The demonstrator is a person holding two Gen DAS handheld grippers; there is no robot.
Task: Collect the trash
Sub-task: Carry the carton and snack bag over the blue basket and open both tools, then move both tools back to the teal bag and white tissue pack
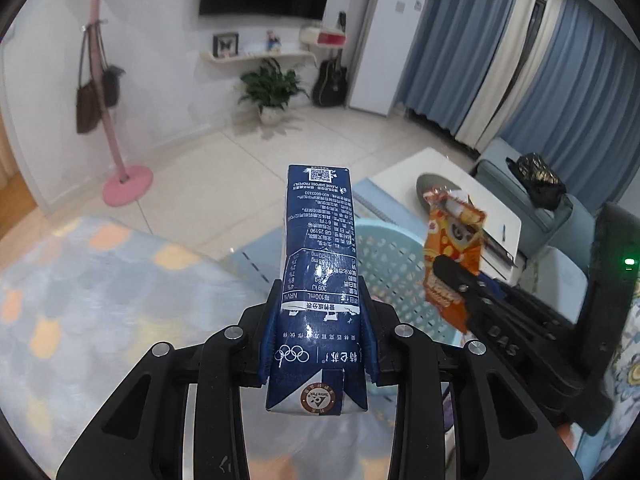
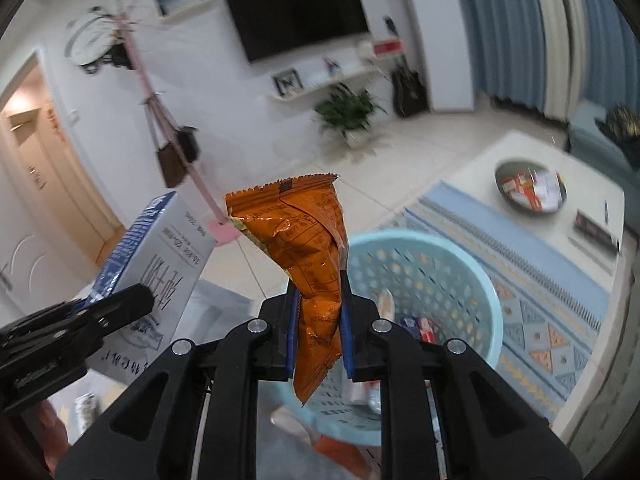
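My left gripper (image 1: 320,312) is shut on a dark blue milk carton (image 1: 318,248), held upright in the air; the carton also shows in the right wrist view (image 2: 160,264). My right gripper (image 2: 318,300) is shut on a crumpled orange snack wrapper (image 2: 304,240), also seen in the left wrist view (image 1: 452,256). A light blue perforated basket (image 2: 472,272) stands on the floor below and just right of the wrapper, with some trash inside. In the left wrist view the basket (image 1: 396,264) sits right of the carton, between the two grippers.
A white low table (image 2: 520,152) with a bowl of items (image 2: 530,186) stands at the right on a patterned blue rug (image 2: 532,280). A pink coat stand (image 1: 120,176), a potted plant (image 1: 272,88) and a sofa with a black bag (image 1: 538,178) stand further off.
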